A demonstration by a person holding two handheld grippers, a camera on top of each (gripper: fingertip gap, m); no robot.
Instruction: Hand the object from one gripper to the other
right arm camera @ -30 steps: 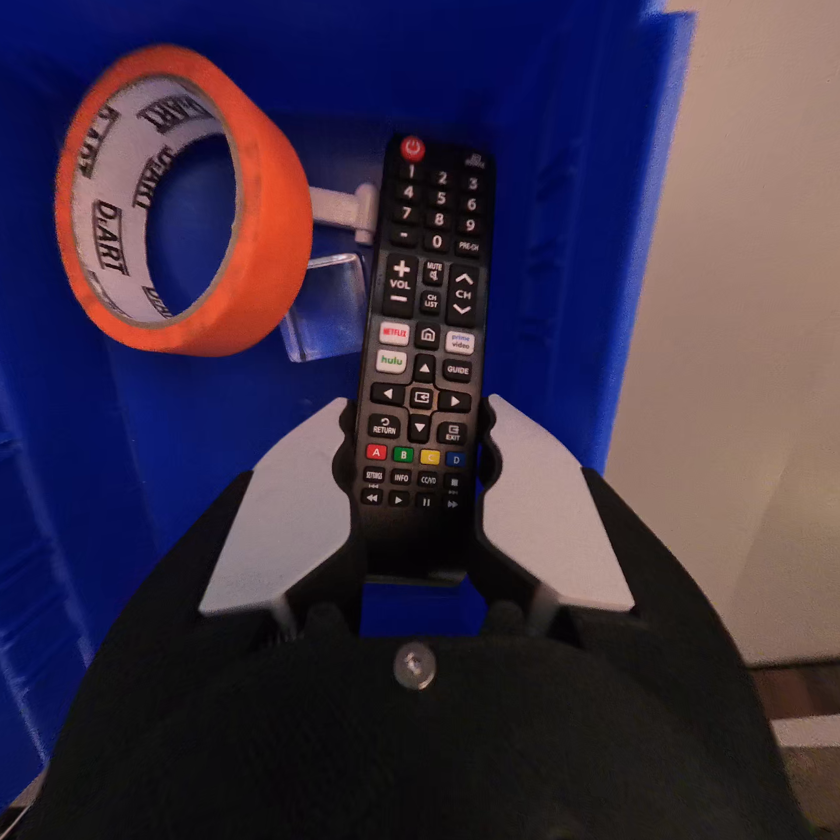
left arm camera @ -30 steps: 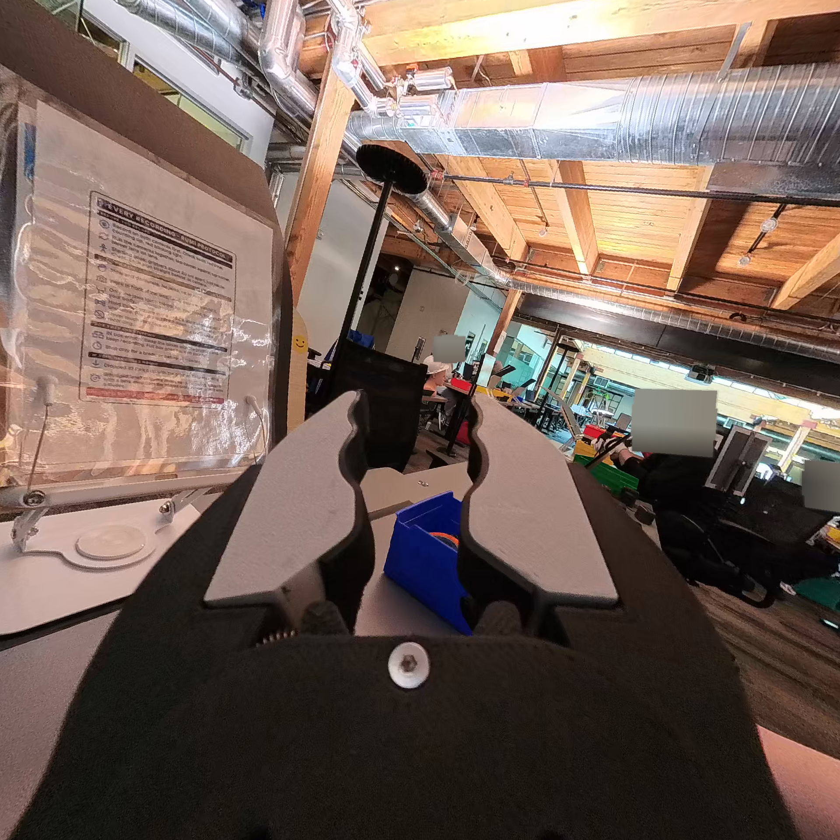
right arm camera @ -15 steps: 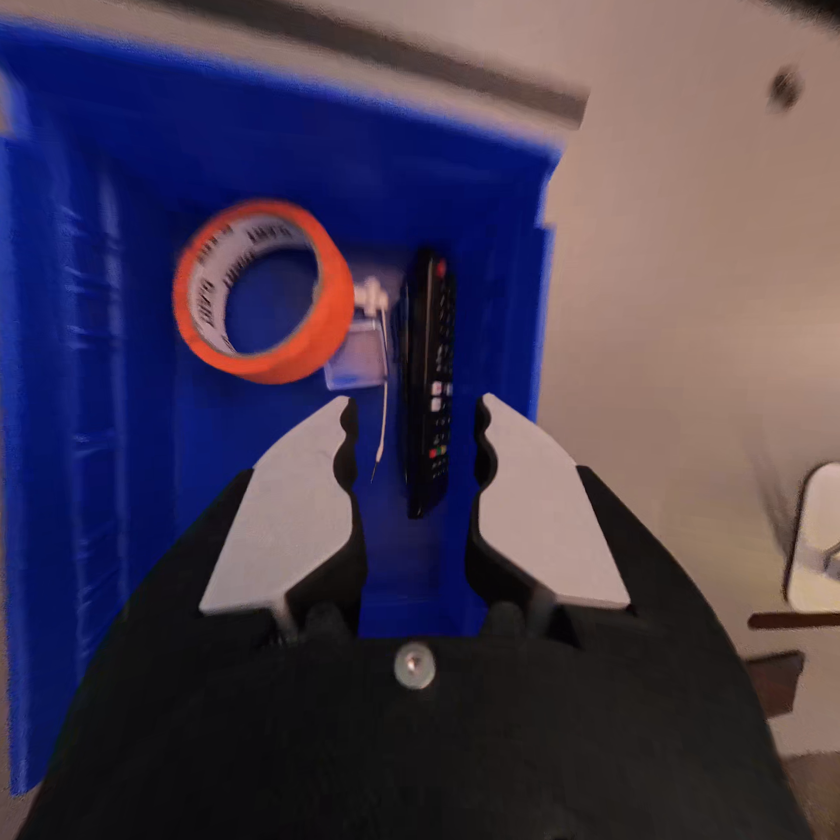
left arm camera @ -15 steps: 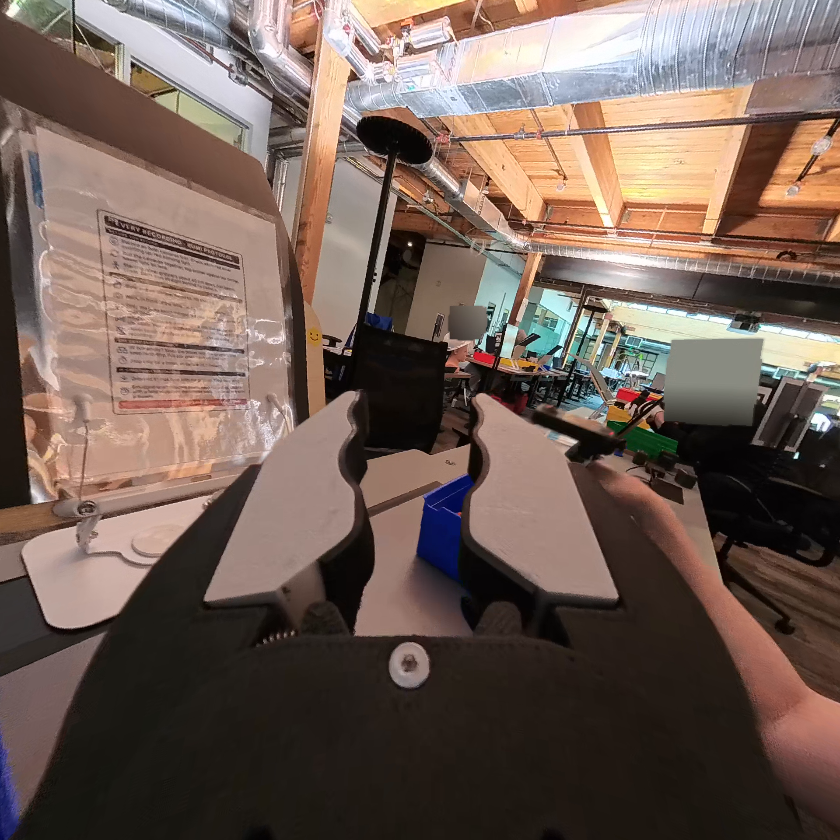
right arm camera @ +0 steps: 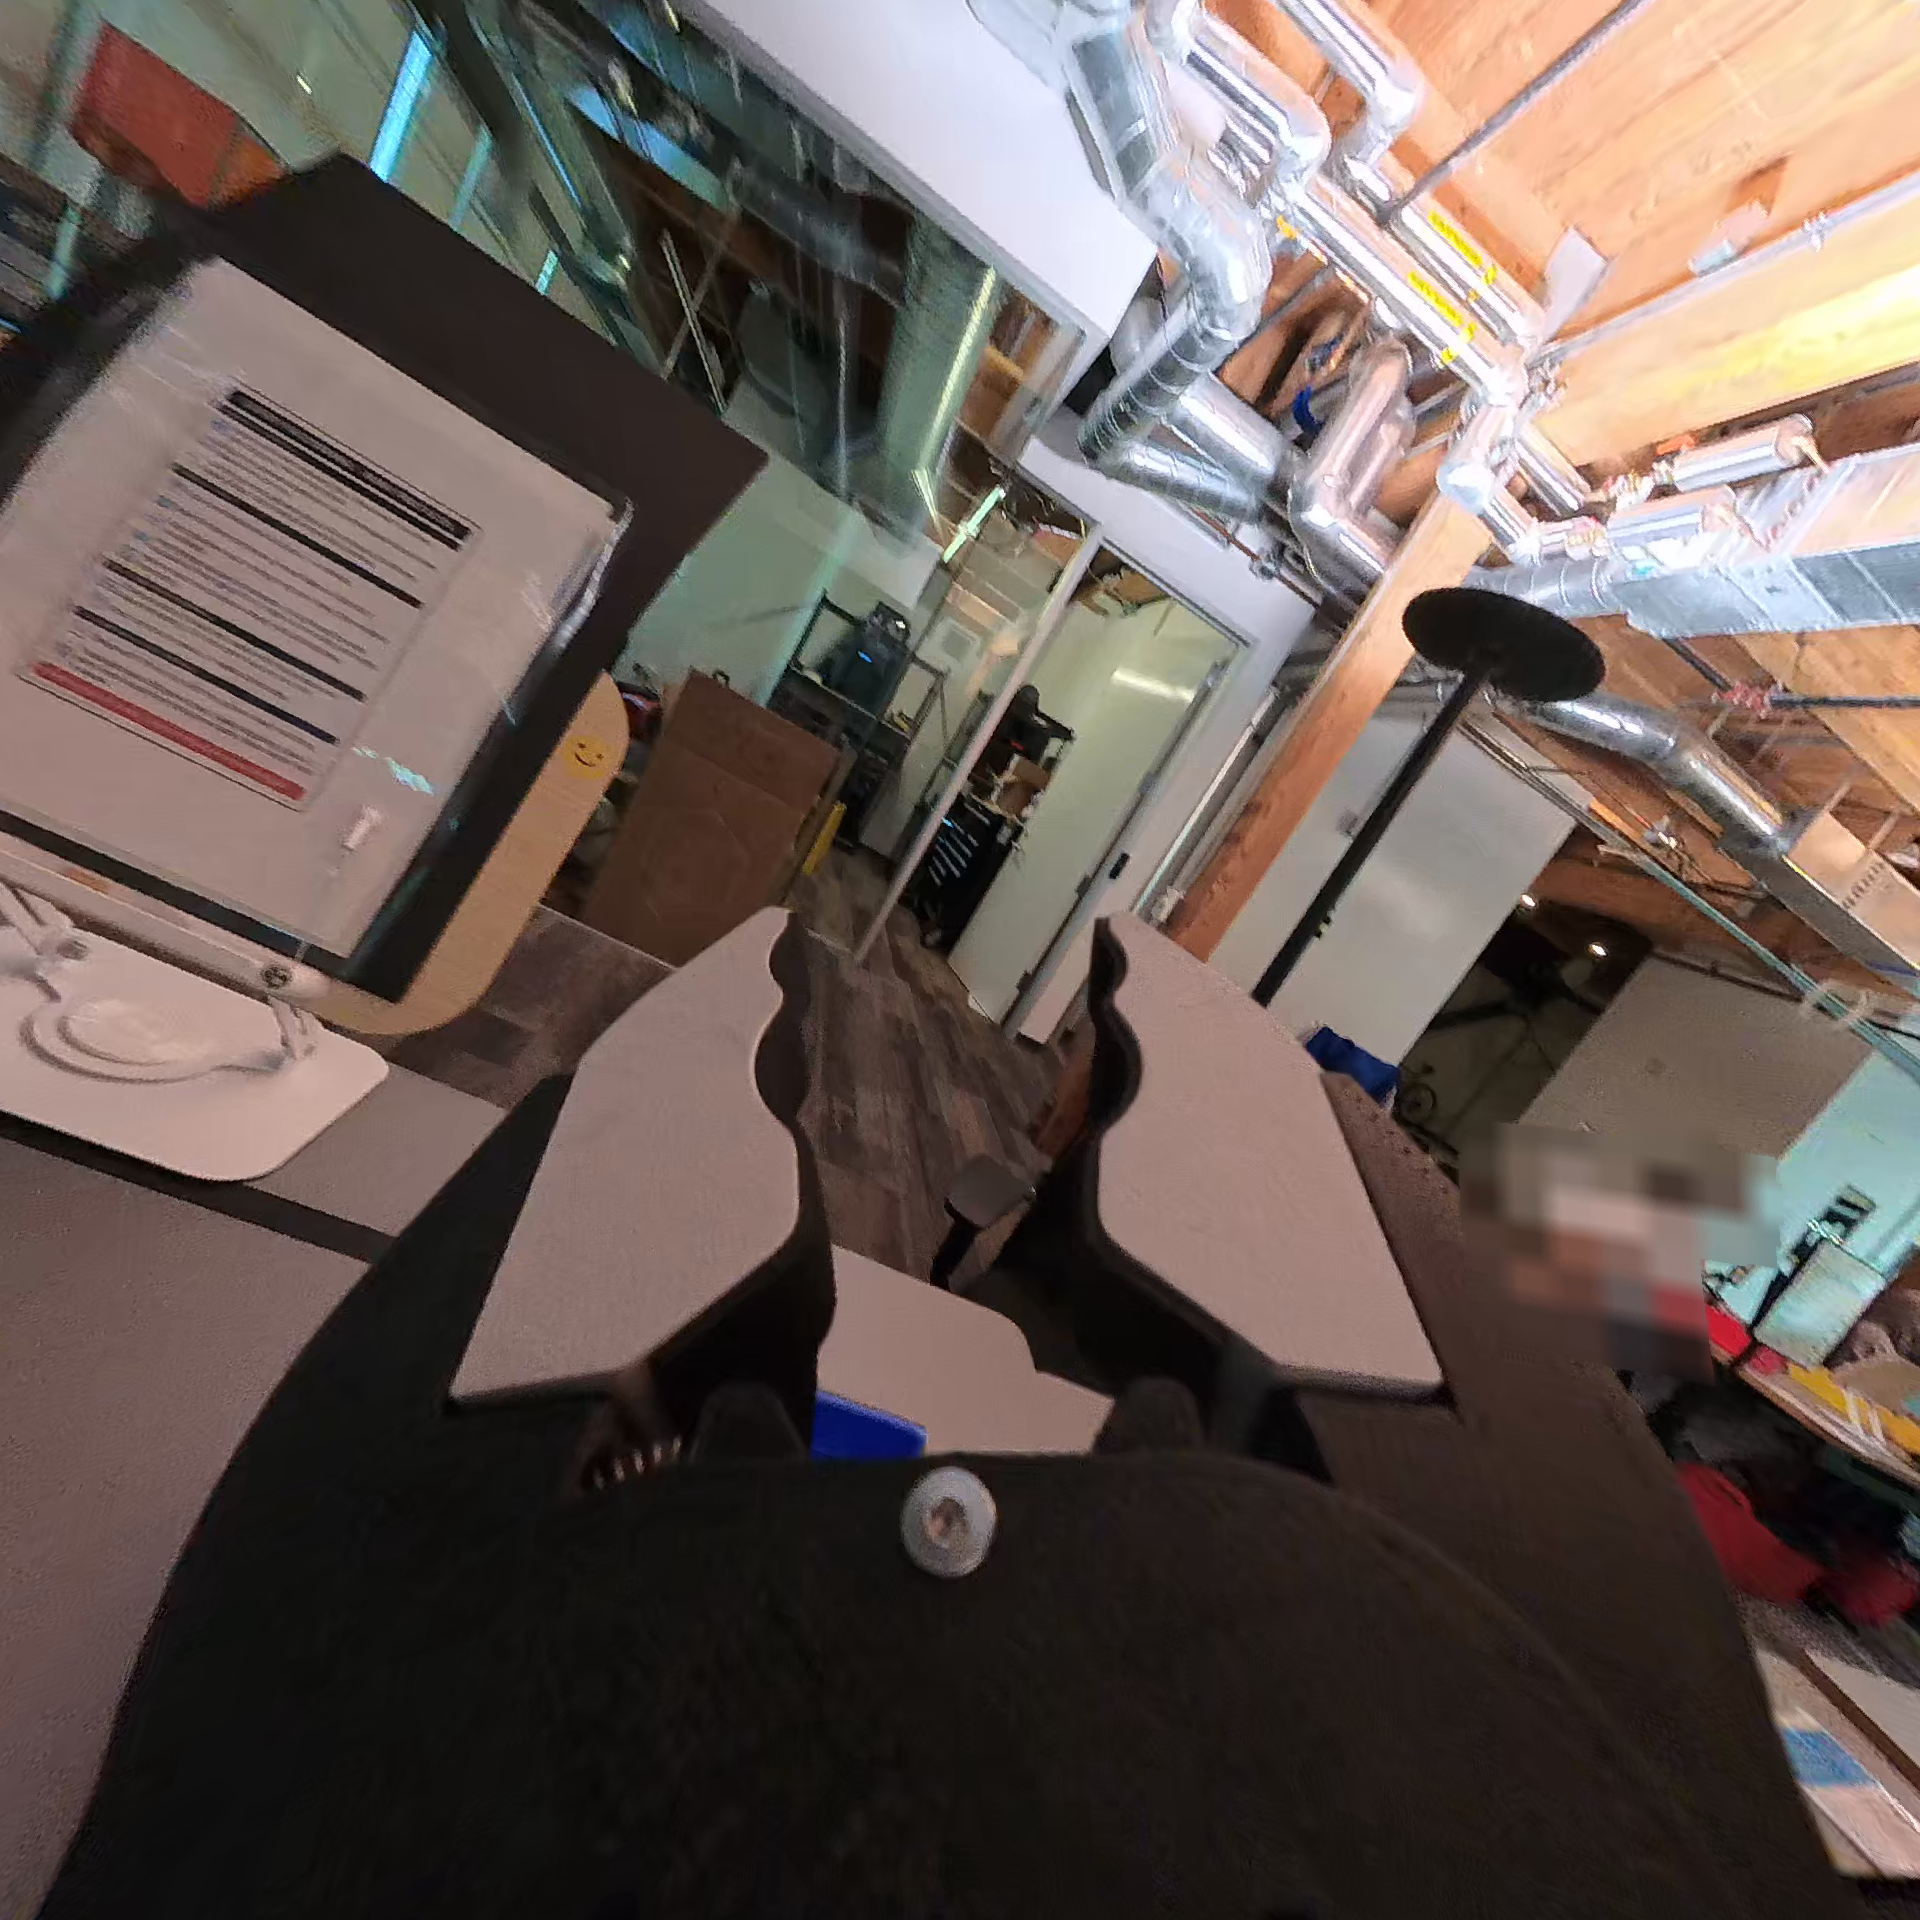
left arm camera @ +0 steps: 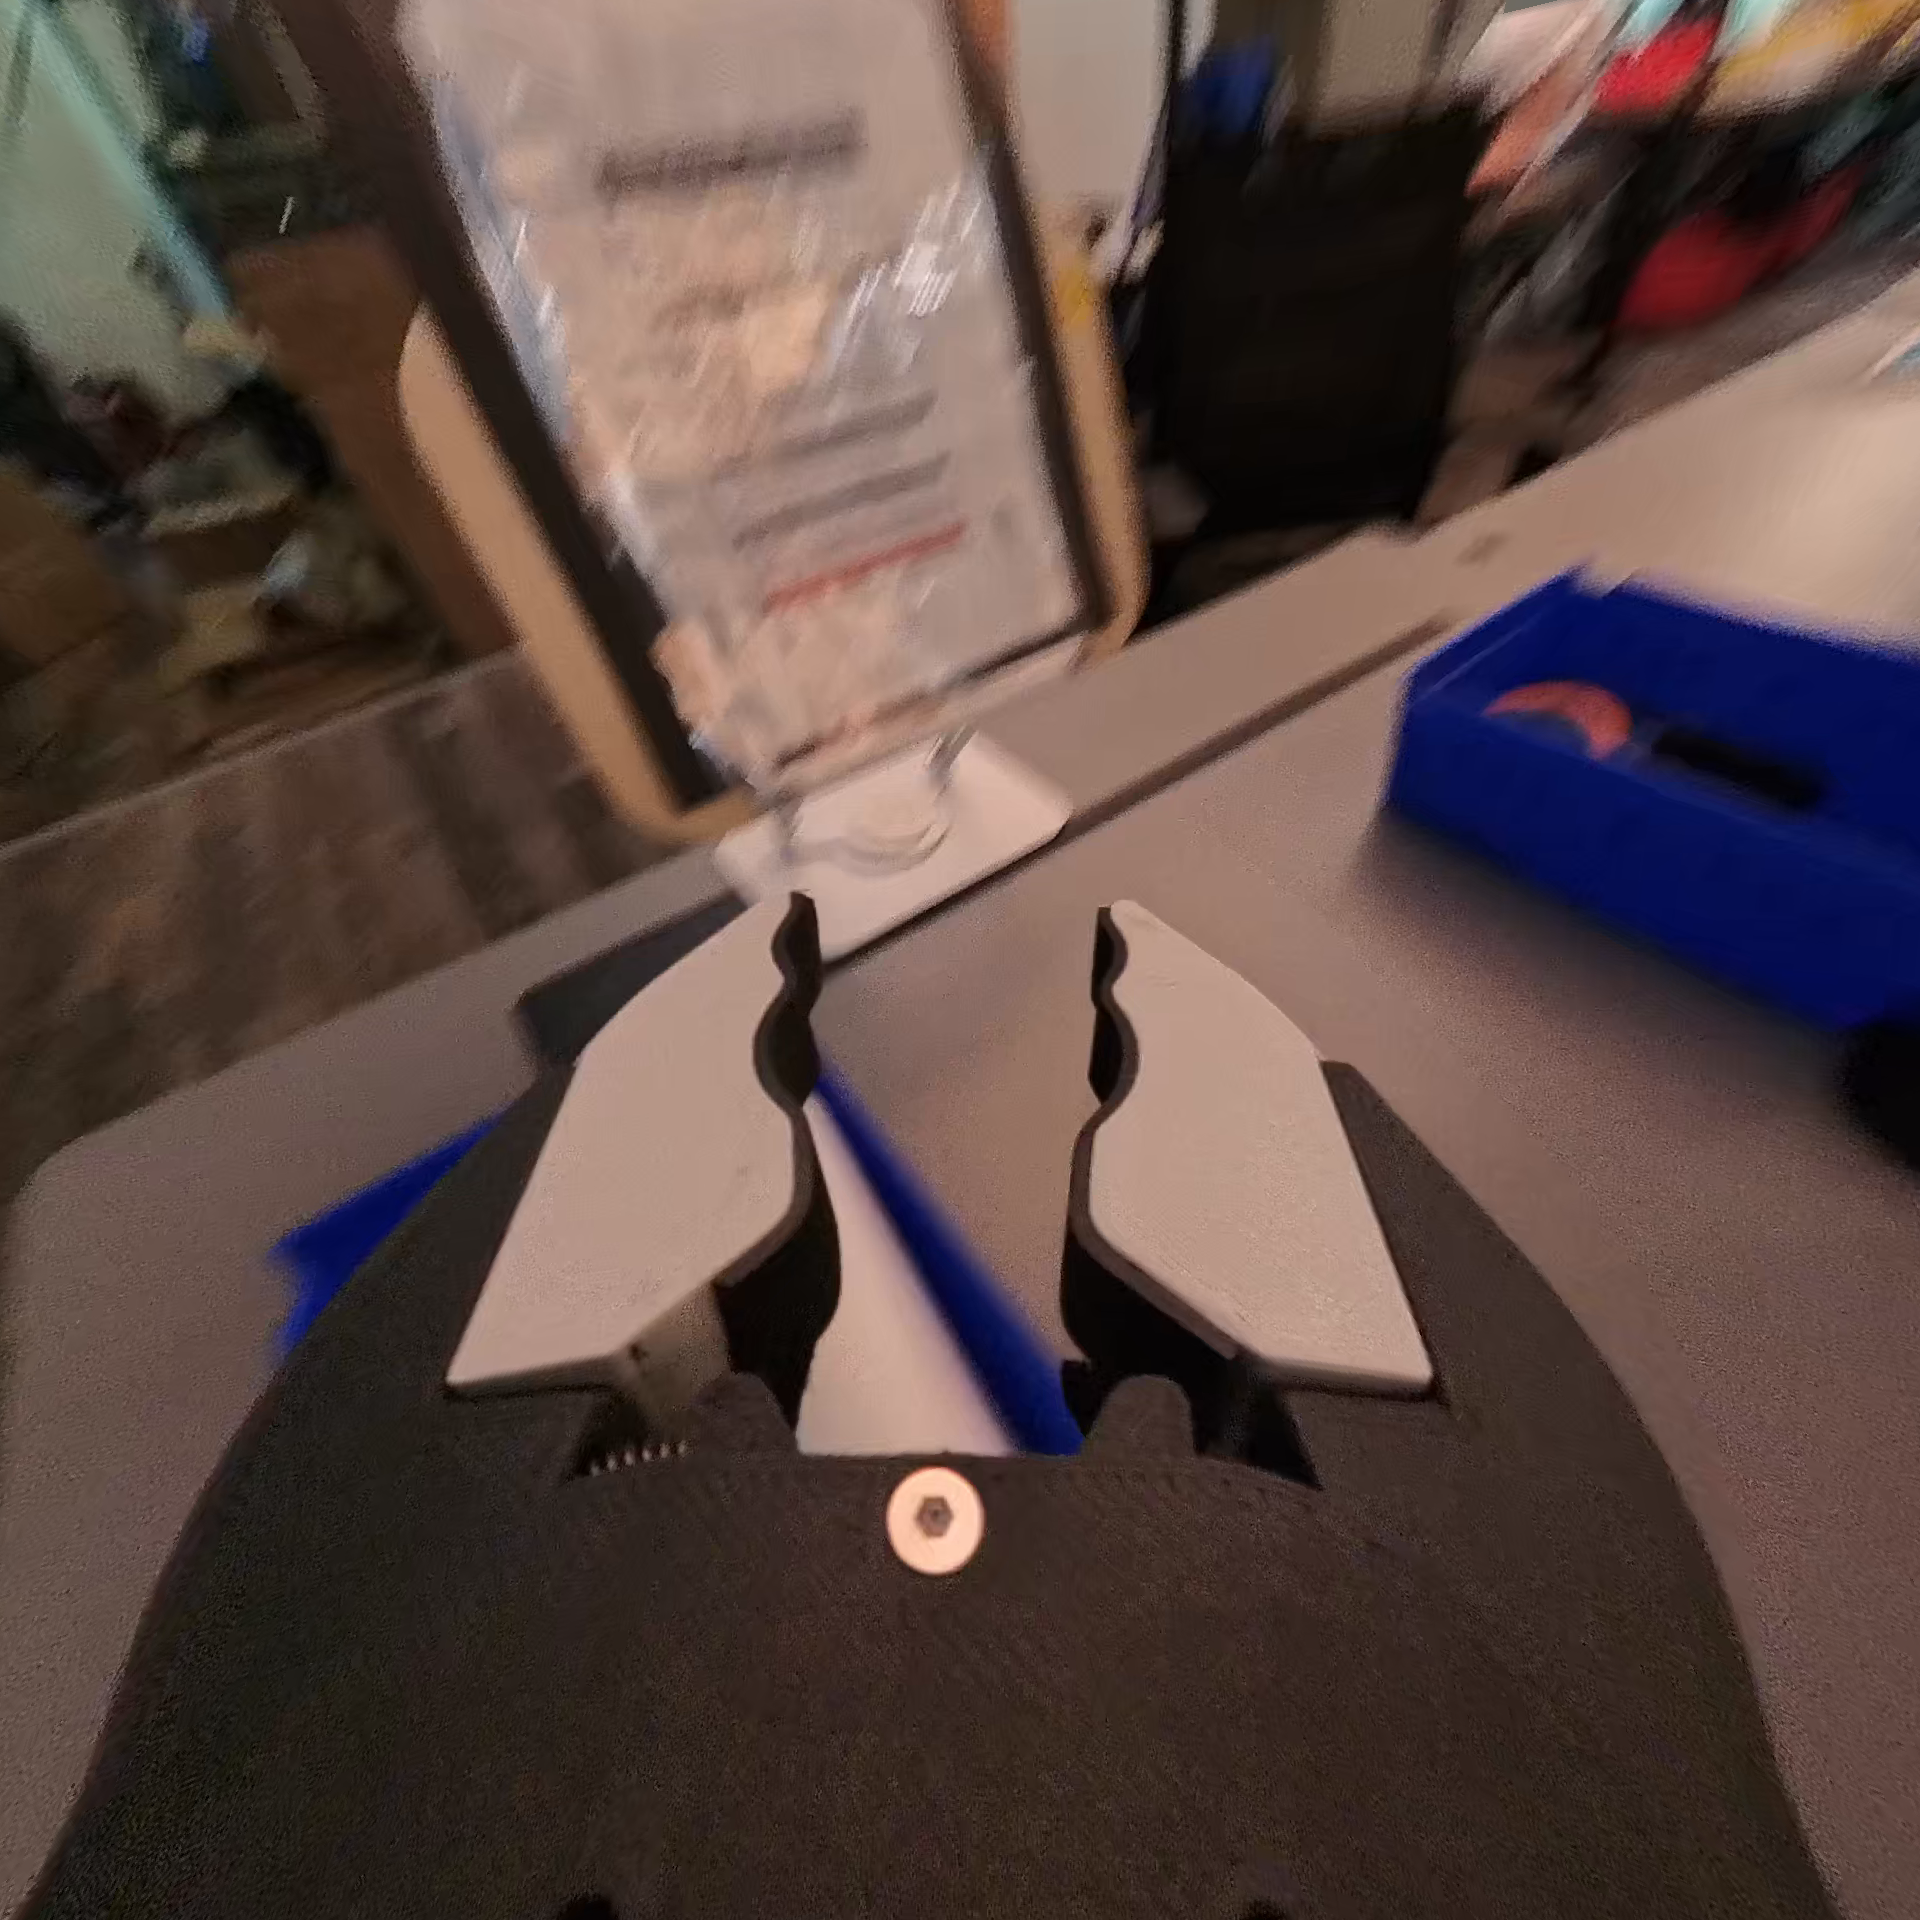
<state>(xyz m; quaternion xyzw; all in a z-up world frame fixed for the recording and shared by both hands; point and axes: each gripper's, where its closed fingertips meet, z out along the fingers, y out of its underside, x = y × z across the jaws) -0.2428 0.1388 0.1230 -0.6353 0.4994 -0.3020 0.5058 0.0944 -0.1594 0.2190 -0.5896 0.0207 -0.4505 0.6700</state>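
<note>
The black remote (left arm camera: 1735, 771) lies in a blue bin (left arm camera: 1662, 894) at the right of the left wrist view, beside an orange tape roll (left arm camera: 1558, 712). My left gripper (left arm camera: 956, 925) is open and empty, low over the grey table (left arm camera: 1455, 1091), well left of the bin. My right gripper (right arm camera: 945, 935) is open and empty, tilted up toward the room. Only a small blue corner (right arm camera: 868, 1439) shows under it in the right wrist view. The left wrist view is blurred.
A sign stand (left arm camera: 831, 468) on a white base (left arm camera: 935, 831) stands at the table's far edge; it also shows in the right wrist view (right arm camera: 260, 623). A blue edge (left arm camera: 935, 1247) of something blurred lies under my left gripper. People and desks are far off. Some 45 cm of space lies between my two pairs of fingers.
My right gripper let go of the remote in the blue bin, drew back and tilted up to face the room. My left gripper swung down and left toward the table.
</note>
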